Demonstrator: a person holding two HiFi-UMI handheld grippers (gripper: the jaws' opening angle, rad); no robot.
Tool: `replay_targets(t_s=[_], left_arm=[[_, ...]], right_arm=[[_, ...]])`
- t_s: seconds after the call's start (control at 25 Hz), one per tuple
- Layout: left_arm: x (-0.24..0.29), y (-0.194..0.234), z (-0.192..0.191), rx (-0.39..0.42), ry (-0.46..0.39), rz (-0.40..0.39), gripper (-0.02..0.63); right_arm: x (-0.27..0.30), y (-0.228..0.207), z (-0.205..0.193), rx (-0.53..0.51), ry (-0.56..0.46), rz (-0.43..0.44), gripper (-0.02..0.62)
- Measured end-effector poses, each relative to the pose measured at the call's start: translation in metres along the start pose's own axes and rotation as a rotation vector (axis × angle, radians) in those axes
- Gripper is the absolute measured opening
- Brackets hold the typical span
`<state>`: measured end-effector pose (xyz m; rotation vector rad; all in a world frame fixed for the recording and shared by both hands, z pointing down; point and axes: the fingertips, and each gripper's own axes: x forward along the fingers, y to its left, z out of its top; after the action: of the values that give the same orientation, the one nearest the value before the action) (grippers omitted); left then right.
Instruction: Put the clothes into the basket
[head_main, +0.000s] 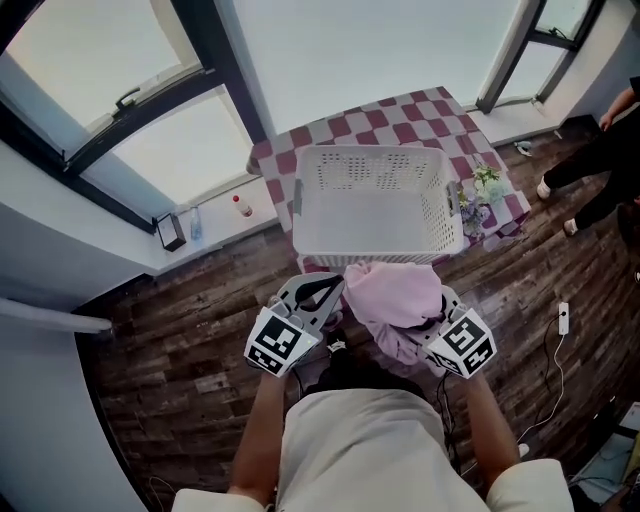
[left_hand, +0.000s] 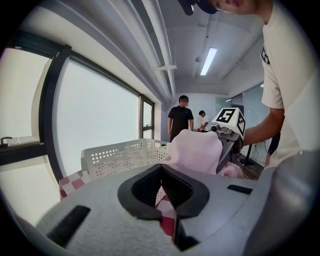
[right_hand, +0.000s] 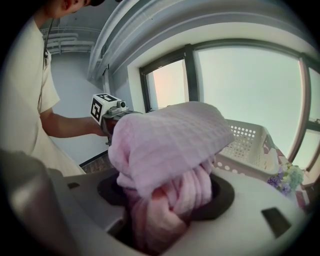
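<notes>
The right gripper (right_hand: 172, 200) pinches a bunched pink cloth (head_main: 395, 295), held just short of the near wall of the basket (head_main: 372, 238). The basket sits on the checked table (head_main: 300, 150). The left gripper (head_main: 322, 290), jaws together and empty, hangs beside the cloth.

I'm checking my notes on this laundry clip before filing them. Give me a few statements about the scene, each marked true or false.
1. The right gripper holds a pink cloth. True.
2. The white basket already has clothes in it. False: in the head view its inside looks empty.
3. The basket stands on a red-and-white checked tablecloth. True.
4. The left gripper also grips the pink cloth. False: nothing is between its jaws, and the cloth hangs beside it from the right gripper alone.
</notes>
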<state>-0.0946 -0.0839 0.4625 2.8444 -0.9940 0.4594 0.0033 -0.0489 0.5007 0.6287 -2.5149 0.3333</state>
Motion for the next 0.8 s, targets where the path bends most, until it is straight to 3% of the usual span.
replay_targets(t_s=[0.24, 0.56, 0.8], left_arm=[[0.009, 0.002, 0.005, 0.018, 0.001, -0.087, 0.014], [0.017, 0.011, 0.018, 0.020, -0.001, -0.138, 0.014], [0.018, 0.019, 0.063, 0.053, -0.064, -0.154, 0.014]], right_arm=[[0.007, -0.005, 0.018, -0.008, -0.012, 0.000, 0.309], [0.008, -0.007, 0.040, -0.013, -0.023, 0.053, 0.309], [-0.012, -0.011, 0.085, -0.005, -0.068, 0.114, 0.308]])
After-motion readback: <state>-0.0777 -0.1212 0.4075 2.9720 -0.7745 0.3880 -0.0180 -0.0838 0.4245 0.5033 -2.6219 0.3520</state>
